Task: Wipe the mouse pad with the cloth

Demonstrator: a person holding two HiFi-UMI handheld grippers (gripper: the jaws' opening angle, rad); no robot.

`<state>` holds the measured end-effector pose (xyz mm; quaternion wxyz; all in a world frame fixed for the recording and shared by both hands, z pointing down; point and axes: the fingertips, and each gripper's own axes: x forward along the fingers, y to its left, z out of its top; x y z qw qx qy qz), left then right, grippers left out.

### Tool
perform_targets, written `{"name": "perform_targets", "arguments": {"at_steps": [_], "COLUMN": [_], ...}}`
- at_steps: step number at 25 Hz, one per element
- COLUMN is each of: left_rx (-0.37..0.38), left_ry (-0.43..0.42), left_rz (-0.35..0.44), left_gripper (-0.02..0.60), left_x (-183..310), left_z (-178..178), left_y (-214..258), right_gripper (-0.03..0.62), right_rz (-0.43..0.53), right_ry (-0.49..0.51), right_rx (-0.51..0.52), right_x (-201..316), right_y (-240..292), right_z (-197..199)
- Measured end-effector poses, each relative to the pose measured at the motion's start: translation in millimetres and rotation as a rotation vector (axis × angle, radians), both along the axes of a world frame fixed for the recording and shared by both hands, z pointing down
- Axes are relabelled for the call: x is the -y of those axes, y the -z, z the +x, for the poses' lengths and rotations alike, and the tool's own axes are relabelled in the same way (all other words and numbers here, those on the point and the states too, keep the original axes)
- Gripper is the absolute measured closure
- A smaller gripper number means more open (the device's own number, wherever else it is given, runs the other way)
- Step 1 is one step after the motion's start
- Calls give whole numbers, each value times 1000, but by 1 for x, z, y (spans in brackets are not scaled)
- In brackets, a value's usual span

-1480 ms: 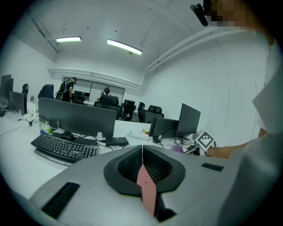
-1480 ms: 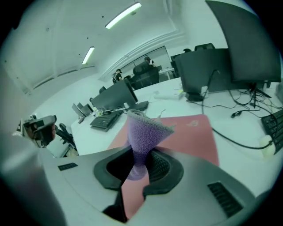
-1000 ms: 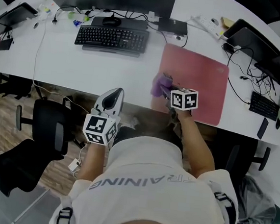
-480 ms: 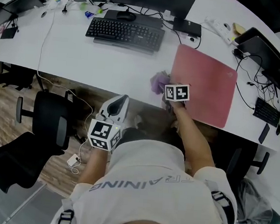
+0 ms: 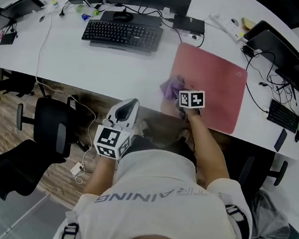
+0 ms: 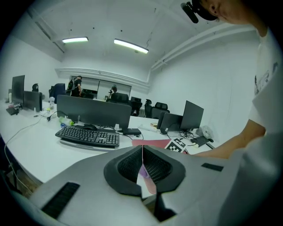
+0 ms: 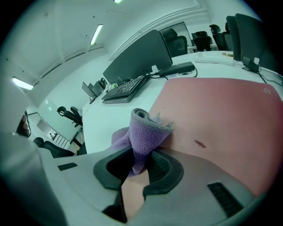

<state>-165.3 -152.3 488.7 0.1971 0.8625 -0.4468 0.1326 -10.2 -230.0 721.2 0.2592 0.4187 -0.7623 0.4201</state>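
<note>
Purple cloth (image 7: 143,132) (bunched, fuzzy) on red mouse pad (image 7: 221,110).

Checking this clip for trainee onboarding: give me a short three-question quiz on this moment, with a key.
1. True or false: the left gripper is wide open.
2. What clamps the purple cloth? A) the right gripper B) a bare hand C) nothing
3. Fill in: in the head view, the cloth sits at the ___ edge of the red mouse pad.

Key: 1 false, it is shut and empty; 2 A; 3 left.
</note>
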Motion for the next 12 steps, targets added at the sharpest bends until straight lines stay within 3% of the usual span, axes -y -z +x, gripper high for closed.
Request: {"name": "perform_targets", "arguments": {"at_steps": [12], "left_rx": [6], "left_ry": [21], "left_rz": [0], "left_gripper": [549], "left_x": [-23], "left_z": [97], "left_y": [11], "right_gripper": [507], "right_rz": [-2], "right_ry": [3], "right_rx": [-13], "right_x": [-25], "right_y": [0], "right_z": [99]}}
